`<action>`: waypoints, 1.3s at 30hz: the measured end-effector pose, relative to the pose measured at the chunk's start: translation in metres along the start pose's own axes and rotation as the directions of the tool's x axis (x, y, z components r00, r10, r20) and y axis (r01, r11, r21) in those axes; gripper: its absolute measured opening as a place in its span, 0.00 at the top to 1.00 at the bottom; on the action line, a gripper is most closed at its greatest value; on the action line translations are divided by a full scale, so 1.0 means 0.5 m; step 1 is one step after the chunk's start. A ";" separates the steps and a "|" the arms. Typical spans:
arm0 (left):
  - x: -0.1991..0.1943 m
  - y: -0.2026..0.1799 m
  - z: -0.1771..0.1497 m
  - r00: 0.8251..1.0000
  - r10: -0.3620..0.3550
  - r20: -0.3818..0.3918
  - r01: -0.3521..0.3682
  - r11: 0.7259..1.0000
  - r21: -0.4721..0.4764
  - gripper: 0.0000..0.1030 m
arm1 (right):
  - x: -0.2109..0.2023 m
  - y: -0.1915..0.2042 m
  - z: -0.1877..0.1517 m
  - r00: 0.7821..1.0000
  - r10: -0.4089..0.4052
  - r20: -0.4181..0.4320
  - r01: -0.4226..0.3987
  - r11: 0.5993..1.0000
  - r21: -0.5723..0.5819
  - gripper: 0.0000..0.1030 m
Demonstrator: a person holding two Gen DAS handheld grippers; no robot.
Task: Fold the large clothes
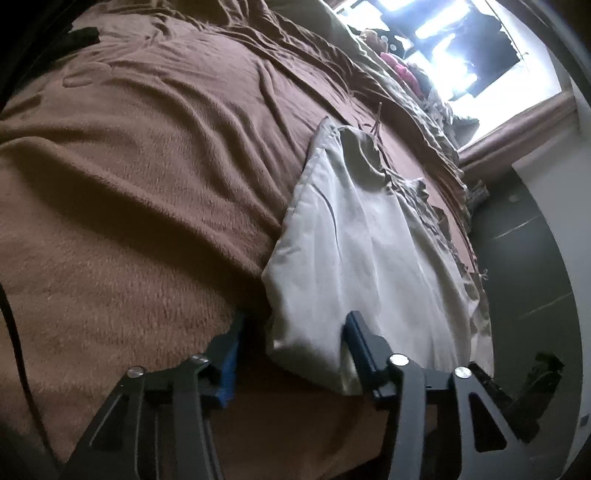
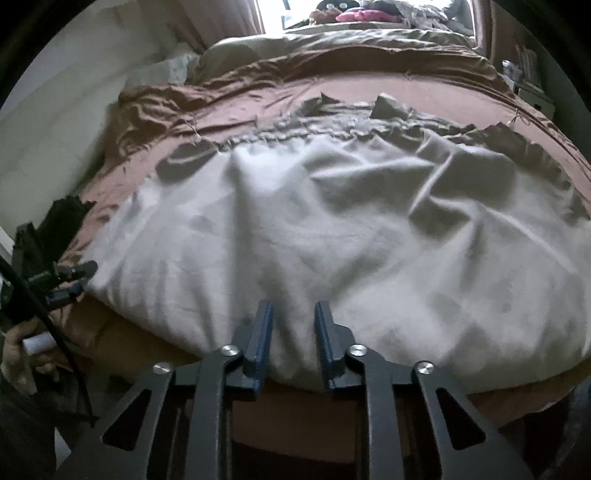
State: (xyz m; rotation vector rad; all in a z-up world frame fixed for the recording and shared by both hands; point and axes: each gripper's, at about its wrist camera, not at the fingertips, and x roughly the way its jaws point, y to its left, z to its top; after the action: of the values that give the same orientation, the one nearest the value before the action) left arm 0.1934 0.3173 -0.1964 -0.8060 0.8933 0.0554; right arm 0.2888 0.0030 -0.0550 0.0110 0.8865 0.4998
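A large white garment lies spread on a bed with a brown blanket. Its gathered, ruffled edge is at the far side. In the left wrist view the garment runs away along the bed's right side. My left gripper is open, its jaws wide on either side of the garment's near corner, low at the bed. My right gripper is open with a narrow gap, its fingertips resting at the garment's near hem. The left gripper also shows in the right wrist view, at the garment's left edge.
The brown blanket covers the bed, with rumpled bedding and pillows at the far end. A bright window and clutter lie beyond. A white wall runs along the left. Dark floor borders the bed's right side.
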 end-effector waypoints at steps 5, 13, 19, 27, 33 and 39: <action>0.008 -0.006 -0.001 1.000 0.016 0.017 -0.016 1.000 -0.018 0.60 | 0.067 -0.004 0.036 0.998 -0.018 -0.057 0.018 1.000 -0.010 0.88; 0.004 -0.004 -0.007 0.998 0.030 0.048 -0.027 0.998 -0.058 0.60 | 0.150 -0.032 0.158 0.994 -0.046 -0.099 0.050 0.998 0.032 0.88; -0.003 0.012 -0.009 0.998 0.026 0.055 -0.018 0.991 -0.133 0.60 | 0.201 -0.054 0.223 0.991 -0.070 -0.114 0.076 0.996 0.049 0.89; 0.004 0.010 -0.006 0.997 0.045 0.062 -0.034 0.985 -0.172 0.60 | 0.266 -0.079 0.299 0.989 -0.084 -0.122 0.092 0.994 0.064 0.91; 0.003 0.005 -0.006 0.997 0.050 0.055 -0.040 0.985 -0.167 0.62 | 0.322 -0.091 0.349 0.986 -0.109 -0.123 0.118 0.991 0.067 0.91; -0.001 -0.004 -0.002 0.997 0.053 0.052 -0.043 0.983 -0.179 0.75 | 0.321 -0.093 0.381 0.985 -0.090 -0.144 0.103 0.991 0.083 0.91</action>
State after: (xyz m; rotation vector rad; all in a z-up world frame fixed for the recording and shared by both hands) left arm 0.1931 0.3153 -0.1949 -0.9444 0.8627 0.2013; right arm 0.5338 0.0666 -0.0615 0.0155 1.0415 0.3724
